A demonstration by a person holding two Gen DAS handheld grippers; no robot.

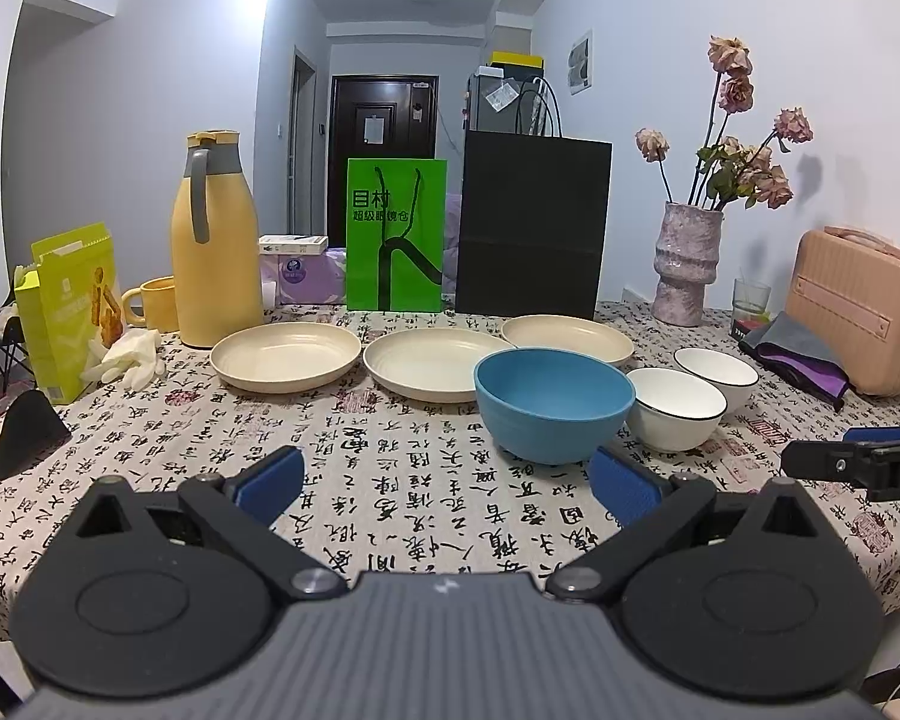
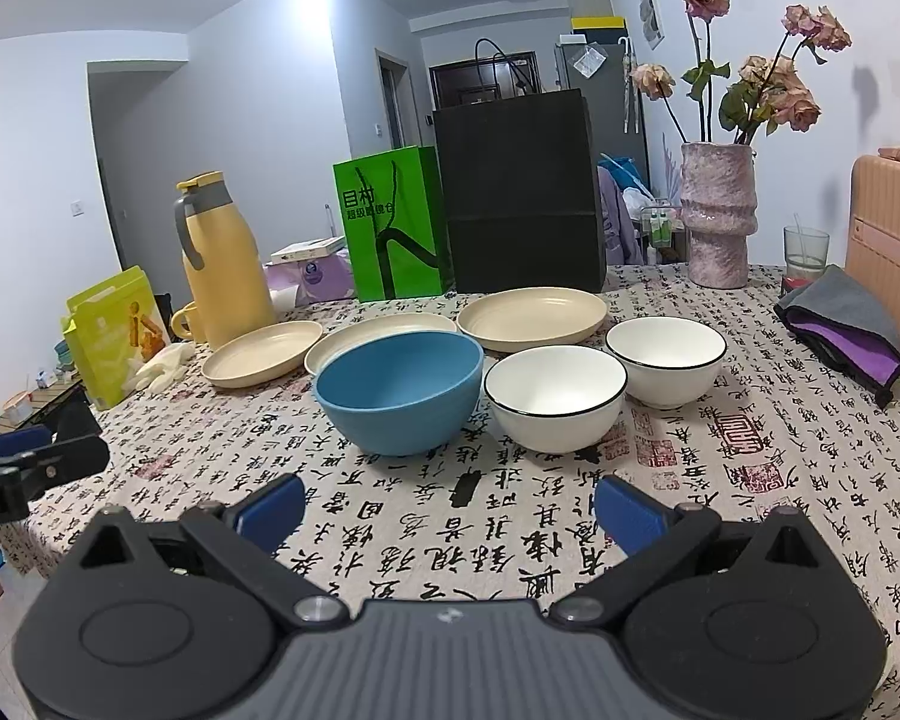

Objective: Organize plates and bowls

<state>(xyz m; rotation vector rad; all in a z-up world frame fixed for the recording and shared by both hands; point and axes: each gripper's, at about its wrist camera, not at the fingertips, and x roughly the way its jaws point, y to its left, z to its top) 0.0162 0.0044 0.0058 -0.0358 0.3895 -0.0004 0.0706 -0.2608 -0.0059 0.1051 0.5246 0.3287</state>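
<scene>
Three cream plates lie in a row on the table: left plate [image 1: 285, 355], middle plate [image 1: 435, 363], right plate [image 1: 567, 337]. A blue bowl [image 1: 553, 402] stands in front of them, with two black-rimmed white bowls to its right, the nearer [image 1: 675, 408] and the farther [image 1: 717, 377]. My left gripper [image 1: 447, 486] is open and empty, short of the blue bowl. My right gripper [image 2: 450, 513] is open and empty, in front of the blue bowl [image 2: 399, 390] and the nearer white bowl [image 2: 555, 396]. Each gripper's tip shows at the edge of the other's view.
A yellow thermos [image 1: 213, 240], mug [image 1: 150, 300], snack box [image 1: 72, 306] and white gloves [image 1: 129, 357] stand at the left. A green bag [image 1: 396, 234] and black bag [image 1: 531, 228] stand behind the plates. A vase [image 1: 687, 264], glass [image 1: 750, 297], folded cloth [image 1: 801, 354] and pink case [image 1: 858, 312] are at the right.
</scene>
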